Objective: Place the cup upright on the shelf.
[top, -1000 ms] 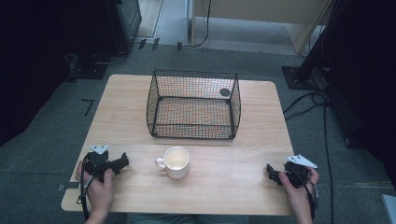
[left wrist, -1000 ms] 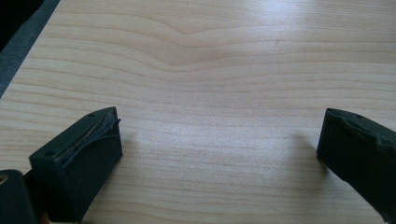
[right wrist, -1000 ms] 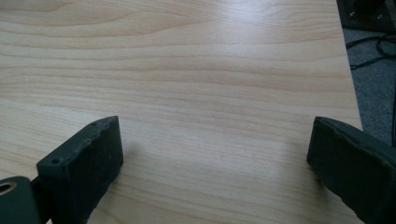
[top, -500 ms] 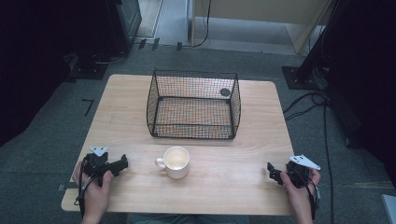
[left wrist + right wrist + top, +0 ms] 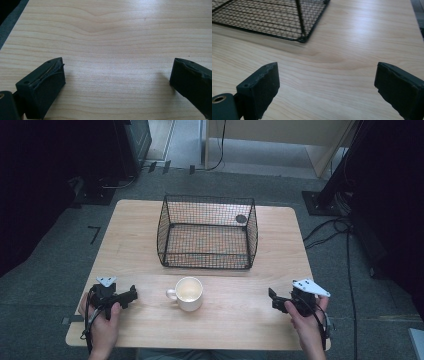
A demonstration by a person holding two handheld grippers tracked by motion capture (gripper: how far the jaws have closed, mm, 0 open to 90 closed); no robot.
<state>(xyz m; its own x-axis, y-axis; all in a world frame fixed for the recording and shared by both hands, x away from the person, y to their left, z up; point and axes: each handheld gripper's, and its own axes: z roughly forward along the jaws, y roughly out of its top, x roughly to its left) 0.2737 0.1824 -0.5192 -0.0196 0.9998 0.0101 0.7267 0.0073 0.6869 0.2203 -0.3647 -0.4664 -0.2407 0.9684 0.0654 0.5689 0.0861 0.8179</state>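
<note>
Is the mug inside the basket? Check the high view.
No, the mug stands on the table in front of the basket, outside its wire walls.

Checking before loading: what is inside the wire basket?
The wire basket holds no items; the table shows through its mesh. A dark round tag sits on its far wall.

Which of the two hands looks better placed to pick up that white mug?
Probably the left. The left gripper sits closer to the mug, whose handle points toward it. The right gripper is farther off, facing the handleless side. Both are open.
</note>
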